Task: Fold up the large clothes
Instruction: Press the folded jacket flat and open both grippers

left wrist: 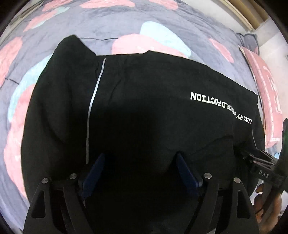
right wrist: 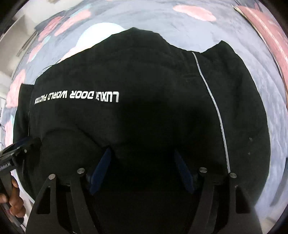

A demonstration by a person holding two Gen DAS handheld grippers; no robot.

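A large black garment point(left wrist: 144, 93) with white lettering and thin grey piping lies spread on the bed. It fills the middle of both wrist views point(right wrist: 144, 81). My left gripper point(left wrist: 141, 162) points steeply down over its near part. Its blue-padded fingers point(left wrist: 95, 171) stand wide apart, open, with only the flat cloth below them. My right gripper point(right wrist: 142, 154) hangs the same way over the garment, jaws open, and no fold is pinched between its pads point(right wrist: 181, 169). Each gripper shows at the edge of the other's view, held by a hand point(right wrist: 14, 198).
The bedspread point(left wrist: 90, 23) is grey with pink and pale blue patches and surrounds the garment on all far sides. A pink pillow point(left wrist: 270, 100) lies along the bed's right side. A wall and a window frame point(left wrist: 248, 16) show beyond the bed.
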